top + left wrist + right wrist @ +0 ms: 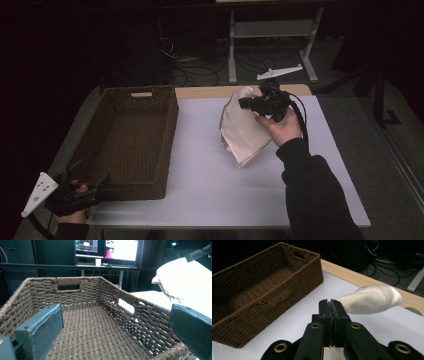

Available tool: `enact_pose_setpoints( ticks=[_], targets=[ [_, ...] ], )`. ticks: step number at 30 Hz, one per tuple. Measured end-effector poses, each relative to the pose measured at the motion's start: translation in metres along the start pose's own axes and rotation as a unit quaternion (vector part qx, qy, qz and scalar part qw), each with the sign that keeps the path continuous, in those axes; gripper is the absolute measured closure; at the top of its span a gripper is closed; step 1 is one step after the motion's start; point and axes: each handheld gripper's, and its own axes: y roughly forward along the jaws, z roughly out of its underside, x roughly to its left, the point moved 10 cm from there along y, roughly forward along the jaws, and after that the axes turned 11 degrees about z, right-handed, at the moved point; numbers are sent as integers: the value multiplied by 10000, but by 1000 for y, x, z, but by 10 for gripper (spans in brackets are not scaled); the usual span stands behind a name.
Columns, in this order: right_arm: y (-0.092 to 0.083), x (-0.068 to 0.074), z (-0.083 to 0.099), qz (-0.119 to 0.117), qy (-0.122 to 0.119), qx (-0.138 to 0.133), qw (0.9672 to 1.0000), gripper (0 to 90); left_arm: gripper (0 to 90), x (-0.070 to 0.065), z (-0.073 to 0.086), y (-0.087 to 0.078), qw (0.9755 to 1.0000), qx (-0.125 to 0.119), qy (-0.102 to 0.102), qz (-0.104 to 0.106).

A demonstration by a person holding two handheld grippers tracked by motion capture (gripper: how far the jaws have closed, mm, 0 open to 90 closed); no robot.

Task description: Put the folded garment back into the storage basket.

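Pinching cream cloth (243, 131) | right gripper (330, 303) jaws pressed together on its edge

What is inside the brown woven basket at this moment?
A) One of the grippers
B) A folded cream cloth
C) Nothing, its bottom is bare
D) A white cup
C. The basket shows only its bare woven bottom in the high view, while the cream cloth hangs over the white table, pinched in the right gripper, and the left gripper stays open at the basket's near corner.
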Motion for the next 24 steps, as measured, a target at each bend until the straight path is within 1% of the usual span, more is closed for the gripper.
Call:
enact_pose_setpoints(
  ticks=[10, 24],
  targets=[
    [2, 11, -12, -96, -37, -79, 9999, 868, 0, 0, 0, 0, 10000, 2, 4, -4],
    [1, 23, -29, -142, -131, -193, 9996, 867, 0, 0, 0, 0, 10000, -2, -1, 1]
  ],
)
